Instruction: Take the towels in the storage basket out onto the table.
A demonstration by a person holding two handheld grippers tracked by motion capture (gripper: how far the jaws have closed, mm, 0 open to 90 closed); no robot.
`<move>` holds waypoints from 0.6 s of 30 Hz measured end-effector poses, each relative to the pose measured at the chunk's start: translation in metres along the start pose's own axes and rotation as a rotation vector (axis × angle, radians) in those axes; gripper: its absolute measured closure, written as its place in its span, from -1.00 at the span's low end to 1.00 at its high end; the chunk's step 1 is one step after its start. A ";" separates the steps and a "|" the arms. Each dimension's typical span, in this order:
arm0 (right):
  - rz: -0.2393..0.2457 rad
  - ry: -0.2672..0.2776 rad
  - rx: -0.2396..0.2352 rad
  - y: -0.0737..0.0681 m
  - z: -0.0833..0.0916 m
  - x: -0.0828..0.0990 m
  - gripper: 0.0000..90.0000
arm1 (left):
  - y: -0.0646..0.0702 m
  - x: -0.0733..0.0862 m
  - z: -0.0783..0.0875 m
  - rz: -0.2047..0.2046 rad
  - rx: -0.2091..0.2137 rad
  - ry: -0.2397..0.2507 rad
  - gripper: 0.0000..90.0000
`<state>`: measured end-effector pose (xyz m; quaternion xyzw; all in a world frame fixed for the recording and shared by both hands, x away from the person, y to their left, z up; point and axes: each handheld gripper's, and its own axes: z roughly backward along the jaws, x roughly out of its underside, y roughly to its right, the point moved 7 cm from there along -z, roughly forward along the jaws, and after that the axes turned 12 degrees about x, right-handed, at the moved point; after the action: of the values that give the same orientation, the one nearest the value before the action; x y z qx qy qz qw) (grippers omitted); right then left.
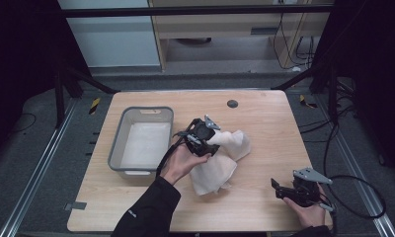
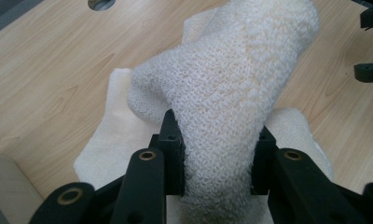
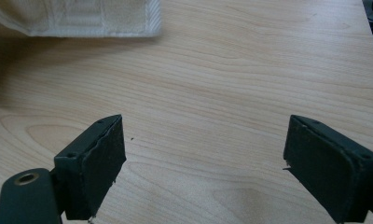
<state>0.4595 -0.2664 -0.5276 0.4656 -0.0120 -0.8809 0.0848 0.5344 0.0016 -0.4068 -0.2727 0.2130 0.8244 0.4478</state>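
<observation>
My left tongs (image 2: 217, 154) are clamped on a thick fold of the white towel (image 2: 231, 88), lifting it while the rest lies on the table (image 1: 264, 118) under them. A grey bin (image 1: 117, 143) sits just beside my left hand (image 1: 178, 165). My right tongs (image 3: 203, 163) gape wide, empty, well apart from the towel.

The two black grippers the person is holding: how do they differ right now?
The left gripper is shut on the white towel, near the table's middle; the right gripper is open and holds nothing. The left one is beside the grey bin; the right sits near the table's front right corner. Both are black, hand-held and two-jawed.
</observation>
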 end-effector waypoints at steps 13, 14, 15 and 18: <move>0.005 0.000 0.003 0.000 0.000 0.000 -0.72 | -0.004 0.015 -0.024 0.015 0.016 0.015 0.36; 0.006 -0.001 0.003 0.000 0.000 0.000 -0.72 | -0.005 0.016 -0.024 0.012 0.018 0.011 0.35; 0.006 -0.001 0.003 0.000 0.000 0.000 -0.72 | -0.005 0.016 -0.024 0.012 0.018 0.011 0.33; 0.007 -0.001 0.004 0.000 0.000 0.001 -0.72 | -0.005 0.020 -0.026 0.017 0.019 0.016 0.30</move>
<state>0.4596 -0.2664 -0.5283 0.4652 -0.0157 -0.8808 0.0871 0.5366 0.0009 -0.4396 -0.2732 0.2265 0.8240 0.4417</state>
